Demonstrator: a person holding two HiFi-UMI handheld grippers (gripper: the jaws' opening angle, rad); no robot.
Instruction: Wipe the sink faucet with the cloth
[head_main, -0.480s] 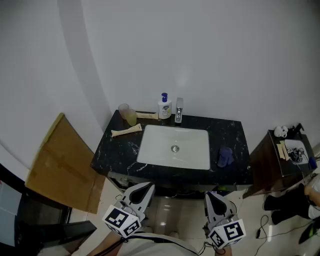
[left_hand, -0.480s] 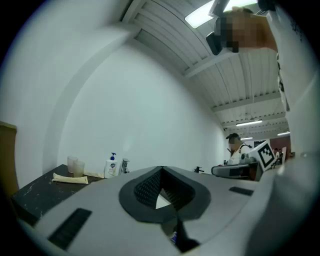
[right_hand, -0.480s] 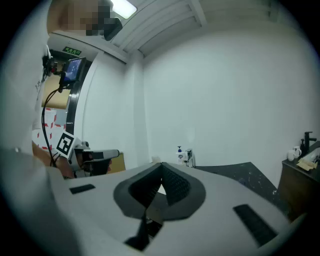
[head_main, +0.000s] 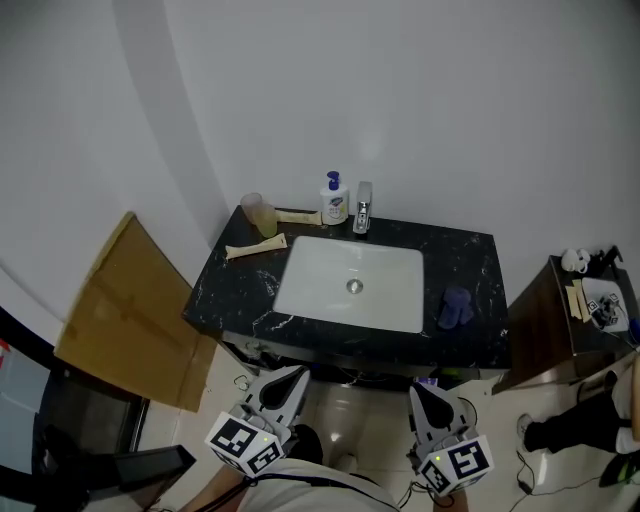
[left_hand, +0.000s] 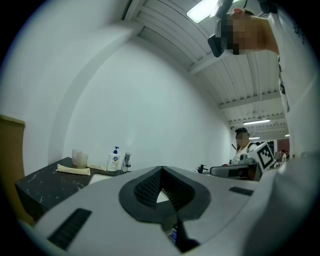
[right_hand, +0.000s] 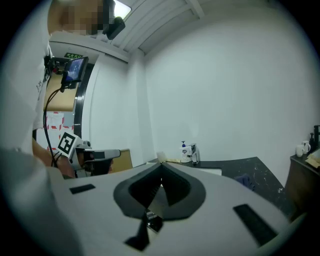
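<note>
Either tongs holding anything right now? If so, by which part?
Nothing is held. The left tongs and right tongs are both shut on nothing. The cloth lies untouched on the counter, right of the sink.

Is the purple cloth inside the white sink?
No, the purple cloth lies on the black counter, to the right of the white sink.
</note>
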